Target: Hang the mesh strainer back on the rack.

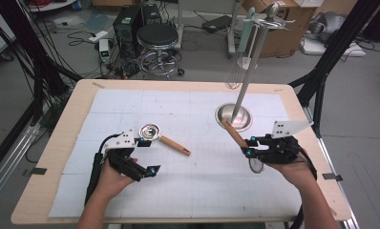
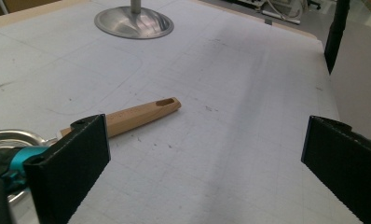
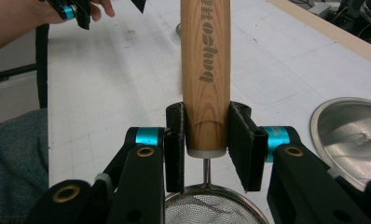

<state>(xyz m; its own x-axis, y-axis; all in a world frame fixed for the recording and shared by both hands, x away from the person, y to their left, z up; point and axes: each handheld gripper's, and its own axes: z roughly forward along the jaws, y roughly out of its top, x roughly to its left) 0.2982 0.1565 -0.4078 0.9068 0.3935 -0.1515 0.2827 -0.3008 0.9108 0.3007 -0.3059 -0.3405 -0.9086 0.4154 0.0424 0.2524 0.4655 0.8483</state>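
My right gripper (image 1: 247, 147) is shut on the wooden handle (image 3: 206, 70) of a small mesh strainer (image 1: 256, 165). The handle points up and away toward the stand, and the mesh bowl (image 3: 211, 210) hangs just under the jaws. My right gripper (image 3: 206, 140) pinches the handle at its lower end. A second utensil with a shiny metal bowl (image 1: 150, 131) and a wooden handle (image 1: 175, 145) lies flat on the white mat. My left gripper (image 1: 149, 156) is open just in front of it, touching nothing. In the left gripper view the wide-apart gripper (image 2: 207, 158) has that handle (image 2: 141, 114) beyond its left jaw.
A utensil stand with a round steel base (image 1: 233, 117) and a tall pole rises at the back right; a whisk (image 1: 233, 76) and a teal-handled tool (image 1: 245, 28) hang from its top. The white mat (image 1: 188, 191) covers the wooden table (image 1: 59, 143). A stool (image 1: 157, 40) stands behind.
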